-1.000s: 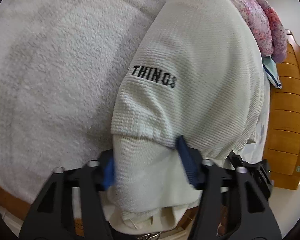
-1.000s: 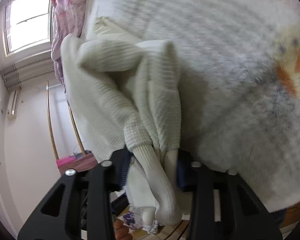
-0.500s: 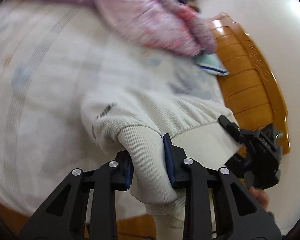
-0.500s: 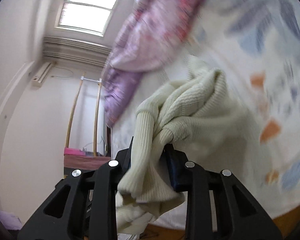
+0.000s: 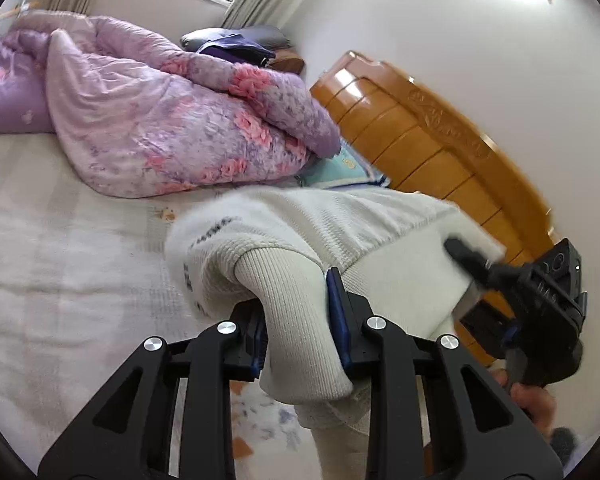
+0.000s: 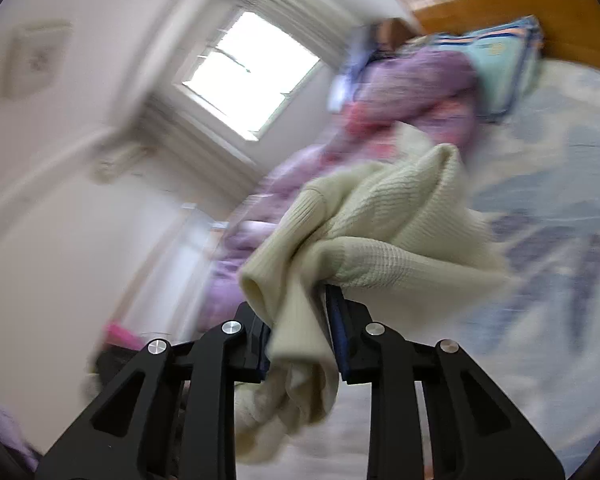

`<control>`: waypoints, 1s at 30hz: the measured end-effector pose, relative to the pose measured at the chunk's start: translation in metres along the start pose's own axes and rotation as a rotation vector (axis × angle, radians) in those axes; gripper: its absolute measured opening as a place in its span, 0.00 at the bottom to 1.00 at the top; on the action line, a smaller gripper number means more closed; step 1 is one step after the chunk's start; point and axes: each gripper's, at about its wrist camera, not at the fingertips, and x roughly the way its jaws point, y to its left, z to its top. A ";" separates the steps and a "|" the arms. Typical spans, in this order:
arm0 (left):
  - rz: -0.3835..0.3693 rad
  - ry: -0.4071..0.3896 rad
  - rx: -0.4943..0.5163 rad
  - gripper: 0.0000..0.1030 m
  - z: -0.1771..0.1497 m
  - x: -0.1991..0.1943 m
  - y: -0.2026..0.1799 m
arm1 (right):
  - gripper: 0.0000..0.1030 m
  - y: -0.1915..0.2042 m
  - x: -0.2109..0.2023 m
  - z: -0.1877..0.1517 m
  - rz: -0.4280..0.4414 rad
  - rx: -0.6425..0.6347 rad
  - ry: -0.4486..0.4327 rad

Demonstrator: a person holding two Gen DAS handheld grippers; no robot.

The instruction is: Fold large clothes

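The cream sweater (image 5: 340,224) is held off the bed (image 5: 60,272) by both grippers, well short of the purple quilt (image 5: 160,120) heaped at the far end. The ribbed hem is pinched between the blue pads of the left gripper (image 5: 296,320), whose jaws are set narrow on the cloth. In the right wrist view a bunched fold of the same sweater (image 6: 380,232) is clamped in the right gripper (image 6: 300,328); its jaws are closing further on the knit, and the cloth is seen between the pads.

Several risks are judged from this. The right grip is taken on a thick, gathered wad rather than on a single edge, so a layer may be let slip and the corner lost. A cuff and loose folds are left dangling below both grippers; these may be trapped under the body when the garment is laid down, and a lumpy fold would be produced. The right wrist view is heavily blurred, which suggests fast motion, so the knit may be flung crooked. If it is carried too far, the sweater may be dropped onto the quilt or against the wooden headboard (image 5: 440,140) instead of on bare bed.
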 end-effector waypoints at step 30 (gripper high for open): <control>0.432 0.320 0.005 0.87 -0.106 0.022 0.075 | 0.65 -0.016 0.076 -0.153 -0.647 -0.246 0.381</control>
